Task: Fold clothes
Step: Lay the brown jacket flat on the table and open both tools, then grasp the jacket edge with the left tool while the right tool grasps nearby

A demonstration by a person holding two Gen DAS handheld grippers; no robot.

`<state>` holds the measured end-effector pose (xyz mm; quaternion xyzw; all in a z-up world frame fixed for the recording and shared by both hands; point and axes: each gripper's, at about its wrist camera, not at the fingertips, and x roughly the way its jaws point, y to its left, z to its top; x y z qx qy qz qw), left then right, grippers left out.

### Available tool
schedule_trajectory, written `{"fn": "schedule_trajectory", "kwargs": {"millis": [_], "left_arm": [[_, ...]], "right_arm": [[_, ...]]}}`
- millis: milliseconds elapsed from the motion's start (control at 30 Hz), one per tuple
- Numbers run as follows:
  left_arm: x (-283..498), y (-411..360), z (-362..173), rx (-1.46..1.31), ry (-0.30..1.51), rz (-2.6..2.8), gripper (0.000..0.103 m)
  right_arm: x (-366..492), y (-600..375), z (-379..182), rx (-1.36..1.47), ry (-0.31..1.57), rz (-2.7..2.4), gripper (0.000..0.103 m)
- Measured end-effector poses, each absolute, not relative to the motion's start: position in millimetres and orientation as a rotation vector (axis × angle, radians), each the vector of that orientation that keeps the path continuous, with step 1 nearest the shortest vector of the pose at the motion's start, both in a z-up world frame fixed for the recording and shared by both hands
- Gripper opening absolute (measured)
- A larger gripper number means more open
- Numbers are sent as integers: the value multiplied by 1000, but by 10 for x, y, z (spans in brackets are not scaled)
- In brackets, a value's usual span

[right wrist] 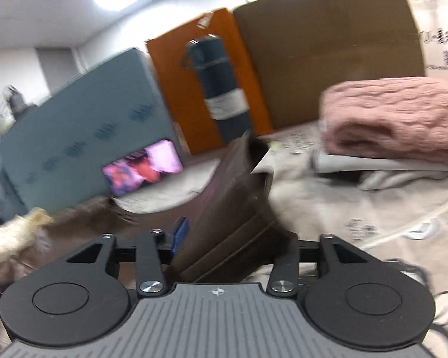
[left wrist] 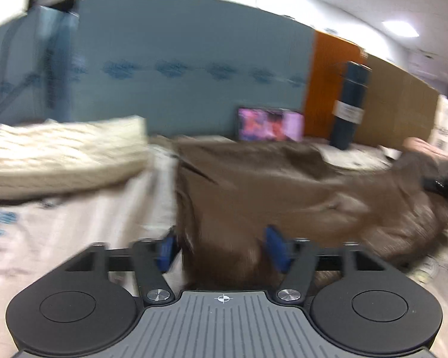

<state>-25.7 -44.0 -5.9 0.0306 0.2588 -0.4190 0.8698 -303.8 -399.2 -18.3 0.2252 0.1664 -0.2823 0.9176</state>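
Observation:
A brown garment (left wrist: 268, 185) stretches in the air between both grippers, blurred by motion. My left gripper (left wrist: 221, 246) is shut on its near edge, with the cloth bunched between the blue pads (left wrist: 276, 249). My right gripper (right wrist: 230, 238) is shut on another edge of the same brown garment (right wrist: 233, 197), which stands up between its fingers and hides the right pad. The other gripper shows as a dark shape at the far right of the left wrist view (left wrist: 445, 186).
A folded cream knit sweater (left wrist: 65, 155) lies at left on the light printed cloth (left wrist: 74, 223). A folded pink knit (right wrist: 394, 119) rests on grey clothes at right. A dark blue bottle (right wrist: 221, 89), a lit phone screen (right wrist: 143, 167), teal, orange and brown boards stand behind.

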Motion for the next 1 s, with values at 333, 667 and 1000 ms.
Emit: {"fn": "schedule_trajectory", "kwargs": {"millis": [333,667,1000], "left_arm": [[221,-380,92,-117,564,-887,89],[939,-719,0,-323,735,-983,91],[1326,-866,-96,-606,764,-1092,90]], "right_arm": [[-3201,-4276,-42,417,288,-599,83],[-2771,-4705,98,546,366,-429,87],[-2729,-4765,27,577,331,-301,83]]}}
